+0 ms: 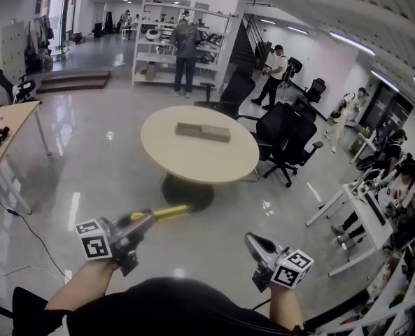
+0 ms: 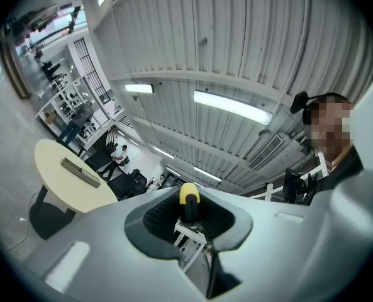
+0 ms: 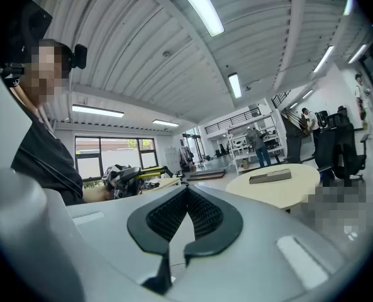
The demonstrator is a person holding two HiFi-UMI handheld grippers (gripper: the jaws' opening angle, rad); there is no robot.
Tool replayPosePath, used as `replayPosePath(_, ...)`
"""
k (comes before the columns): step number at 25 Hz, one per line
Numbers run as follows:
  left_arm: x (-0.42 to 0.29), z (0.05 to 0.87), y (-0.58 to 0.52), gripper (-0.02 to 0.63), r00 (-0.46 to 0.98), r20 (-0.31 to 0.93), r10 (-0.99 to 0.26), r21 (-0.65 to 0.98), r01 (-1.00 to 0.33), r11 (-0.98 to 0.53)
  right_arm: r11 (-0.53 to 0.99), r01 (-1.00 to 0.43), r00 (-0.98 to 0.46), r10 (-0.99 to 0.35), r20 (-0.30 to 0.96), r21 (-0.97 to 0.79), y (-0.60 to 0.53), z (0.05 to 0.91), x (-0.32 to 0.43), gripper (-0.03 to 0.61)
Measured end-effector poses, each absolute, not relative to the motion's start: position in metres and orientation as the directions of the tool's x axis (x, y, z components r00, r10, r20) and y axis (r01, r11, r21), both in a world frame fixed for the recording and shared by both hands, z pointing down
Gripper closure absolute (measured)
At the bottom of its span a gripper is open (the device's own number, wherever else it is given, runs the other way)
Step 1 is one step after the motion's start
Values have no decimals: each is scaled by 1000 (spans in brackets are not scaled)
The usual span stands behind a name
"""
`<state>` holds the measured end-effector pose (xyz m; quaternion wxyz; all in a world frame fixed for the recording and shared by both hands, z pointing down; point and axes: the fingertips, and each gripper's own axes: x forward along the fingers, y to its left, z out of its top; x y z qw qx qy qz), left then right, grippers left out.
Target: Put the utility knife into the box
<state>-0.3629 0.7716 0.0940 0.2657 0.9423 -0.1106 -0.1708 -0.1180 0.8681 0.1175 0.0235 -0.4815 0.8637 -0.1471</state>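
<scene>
Yellow utility knife (image 1: 171,212) clamped in left gripper (image 1: 145,220); box (image 1: 203,131) on table (image 1: 193,163).

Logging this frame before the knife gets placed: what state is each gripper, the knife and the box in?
left gripper: shut on the utility knife.
right gripper: shut, empty.
utility knife: held in the air, not in the box.
box: lying flat on the round table; open or closed unclear.

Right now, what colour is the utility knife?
The utility knife is yellow with black; head view shows it best.
</scene>
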Motion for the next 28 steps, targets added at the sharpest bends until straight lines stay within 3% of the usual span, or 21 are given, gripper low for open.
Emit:
replayPosePath(8,-426,99,688,546,901,-265,-343,557,-148,-817,491,-820,-544,-828,135,-295,780,127,-165,563)
replayPosePath(15,-430,110,644,546,886,-251,-390,582,-184,-792,506,-802,-568,-810,143,-317,724,135,-157,563)
replayPosePath(20,-399,116,618,545,871,-230,-435,578,-237,-781,550,-766,-615,-778,129,-334,687,147,-125,563)
replayPosePath(28,-281,104,588,546,834,-254,-490,574,-278,-770,616,-718,-677,-726,118,-324,632,140,-6,563)
